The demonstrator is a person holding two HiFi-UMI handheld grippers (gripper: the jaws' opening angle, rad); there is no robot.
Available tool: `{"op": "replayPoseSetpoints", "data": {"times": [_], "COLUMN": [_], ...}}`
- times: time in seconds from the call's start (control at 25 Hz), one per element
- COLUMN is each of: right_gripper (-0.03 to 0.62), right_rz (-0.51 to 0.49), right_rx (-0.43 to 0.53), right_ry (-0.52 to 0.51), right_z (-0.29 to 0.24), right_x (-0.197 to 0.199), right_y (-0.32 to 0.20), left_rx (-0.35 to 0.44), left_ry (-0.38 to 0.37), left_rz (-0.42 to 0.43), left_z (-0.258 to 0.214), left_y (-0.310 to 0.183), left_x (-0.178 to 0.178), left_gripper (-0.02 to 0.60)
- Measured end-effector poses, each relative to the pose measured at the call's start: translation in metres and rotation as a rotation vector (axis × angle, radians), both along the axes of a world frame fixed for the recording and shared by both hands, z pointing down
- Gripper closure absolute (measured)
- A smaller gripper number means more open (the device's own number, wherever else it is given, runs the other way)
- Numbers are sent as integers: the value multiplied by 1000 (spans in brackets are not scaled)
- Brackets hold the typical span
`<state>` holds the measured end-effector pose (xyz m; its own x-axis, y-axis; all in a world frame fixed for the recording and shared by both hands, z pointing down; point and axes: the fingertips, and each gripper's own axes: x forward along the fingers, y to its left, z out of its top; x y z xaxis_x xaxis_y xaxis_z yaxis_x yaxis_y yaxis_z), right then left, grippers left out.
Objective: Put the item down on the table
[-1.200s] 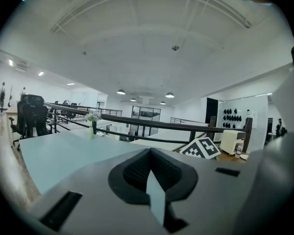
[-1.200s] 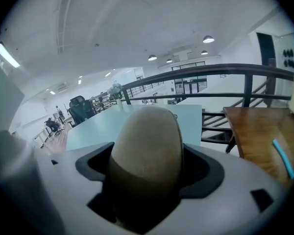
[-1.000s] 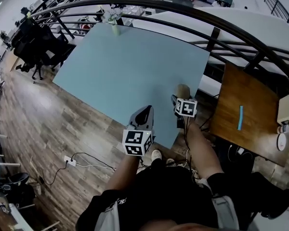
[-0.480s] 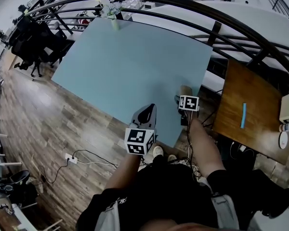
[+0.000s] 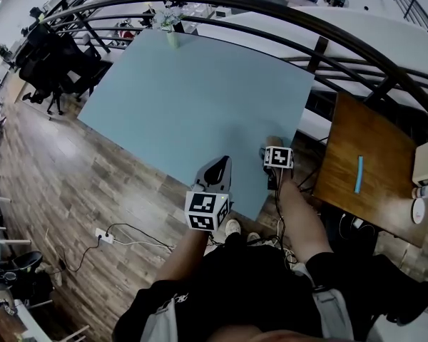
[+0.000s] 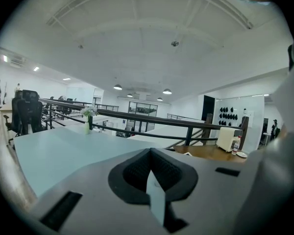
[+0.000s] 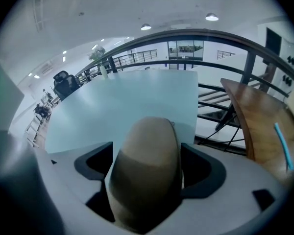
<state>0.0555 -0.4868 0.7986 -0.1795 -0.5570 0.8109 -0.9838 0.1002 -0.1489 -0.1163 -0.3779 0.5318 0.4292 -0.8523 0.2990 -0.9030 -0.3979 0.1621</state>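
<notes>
My right gripper is shut on a tan, rounded oblong item, which fills the space between its jaws. It hangs over the near right corner of the light blue table; I cannot tell whether the item touches the top. My left gripper is held at the table's near edge, its jaws shut with nothing between them. The blue table stretches out ahead of the right gripper.
A small vase of flowers stands at the table's far edge. A dark curved railing runs behind and to the right. A brown wooden table with a blue strip is at the right. Black office chairs stand left.
Almost nothing differs: the head view has shifted a little, and both grippers hold nearly the same places. The right one still grips the tan item.
</notes>
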Motion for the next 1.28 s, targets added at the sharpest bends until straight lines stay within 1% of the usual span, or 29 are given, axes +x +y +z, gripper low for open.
{"op": "replayPoseSetpoints", "data": {"times": [0.16,0.32,0.44,0.48,0.52,0.68,0.76,0.88,1.04,1.16,1.28], "right_gripper": [158,161,194,212,245,394,476,539,591,592,592], "right_rz": [4,16,3,-5,-9,19,33,50,83,81,79], "right_rx": [93,212,315,352,396,582,674,793,922,985,1028], "right_ry": [-15,-42,-77,-83,-84,-90,-75,-31,-34,-42,-29], "right_z": [-21,-59,-93,-105,-119,-182,-215,-260,-315,-343,-360], "right_x": [-1,-1,-1,-1,1,14,20,27,40,47,51], "right_y": [-5,-13,-15,-14,-13,-7,0,12,31,50,71], "left_rx": [15,32,46,52,59,85,99,118,146,171,185], "left_ry": [0,1,4,5,7,15,17,22,25,27,24], "left_rz": [-5,3,5,4,2,-3,0,8,26,42,60], "left_z": [-4,-11,-16,-18,-21,-31,-37,-46,-59,-70,-77], "left_y": [3,4,5,5,5,3,2,1,-2,-1,1], "left_x": [1,6,11,12,13,17,20,25,37,48,57], "left_gripper": [571,571,571,571,571,571,571,571,571,571,571]}}
